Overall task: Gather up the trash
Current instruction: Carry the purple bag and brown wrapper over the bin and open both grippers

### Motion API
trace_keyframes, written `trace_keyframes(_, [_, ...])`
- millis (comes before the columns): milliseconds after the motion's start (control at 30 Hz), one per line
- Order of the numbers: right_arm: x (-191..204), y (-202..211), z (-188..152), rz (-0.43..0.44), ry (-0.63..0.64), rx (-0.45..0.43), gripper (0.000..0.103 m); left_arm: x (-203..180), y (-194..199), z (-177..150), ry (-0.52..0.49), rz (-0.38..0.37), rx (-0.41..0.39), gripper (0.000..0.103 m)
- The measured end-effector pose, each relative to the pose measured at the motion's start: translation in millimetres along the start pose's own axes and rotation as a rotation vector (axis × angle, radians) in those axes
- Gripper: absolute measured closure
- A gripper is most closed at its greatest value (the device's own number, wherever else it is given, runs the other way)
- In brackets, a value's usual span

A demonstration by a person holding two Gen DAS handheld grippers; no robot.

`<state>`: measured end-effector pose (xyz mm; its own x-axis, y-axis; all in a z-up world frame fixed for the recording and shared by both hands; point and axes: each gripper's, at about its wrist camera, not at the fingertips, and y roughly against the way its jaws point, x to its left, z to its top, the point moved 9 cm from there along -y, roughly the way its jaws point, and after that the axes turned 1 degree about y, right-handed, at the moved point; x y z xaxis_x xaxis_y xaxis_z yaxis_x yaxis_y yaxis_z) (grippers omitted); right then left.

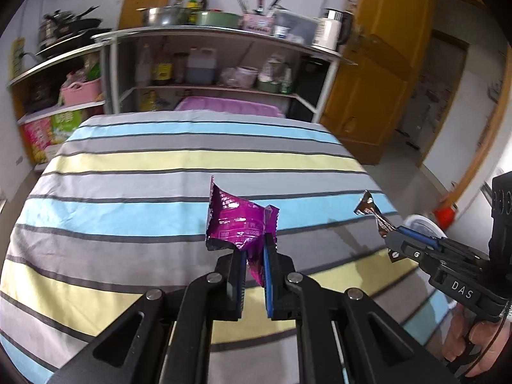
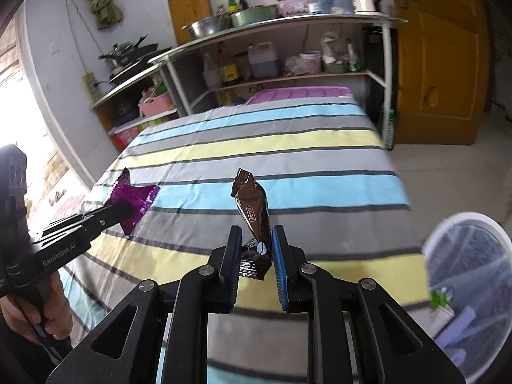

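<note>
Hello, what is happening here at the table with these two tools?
A person is collecting trash with a hand-held gripper in each hand. The left gripper is shut on a purple wrapper, and the right gripper is shut on a brown wrapper. Both wrappers are lifted above the striped tablecloth. A white bin with some trash inside stands on the floor to the right, beside the table; neither wrapper is in it yet.

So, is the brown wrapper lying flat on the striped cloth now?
No, the brown wrapper is lifted off the striped cloth, pinched between the fingers of the right gripper.
</note>
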<state>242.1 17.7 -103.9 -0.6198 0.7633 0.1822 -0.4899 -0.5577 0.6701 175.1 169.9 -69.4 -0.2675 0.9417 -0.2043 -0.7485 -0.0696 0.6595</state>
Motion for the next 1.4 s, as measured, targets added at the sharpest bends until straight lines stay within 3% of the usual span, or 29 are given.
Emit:
trace_keyframes(433, [-83,88,-23,-0.149,-0.106,-0.078,0.083,-135,-3,-9,-0.171,-0.197,0.038,0.093])
trace_keyframes(767, [-143,134,-44,-0.245,-0.186,-0.110,0.083,-222,-11,-20,-0.277,-0.320,0.071,0.093])
trace_keyframes(1067, [-188,148,-64,-0.293,-0.253,-0.106,0.083,-272,-23,-32,-0.340,-0.384,0.099,0.093])
trace_keyframes(1400, [-219,138,-83,-0.313,-0.309,-0.066,0.083,-302,-48,-48,-0.368,-0.414,0.154,0.093])
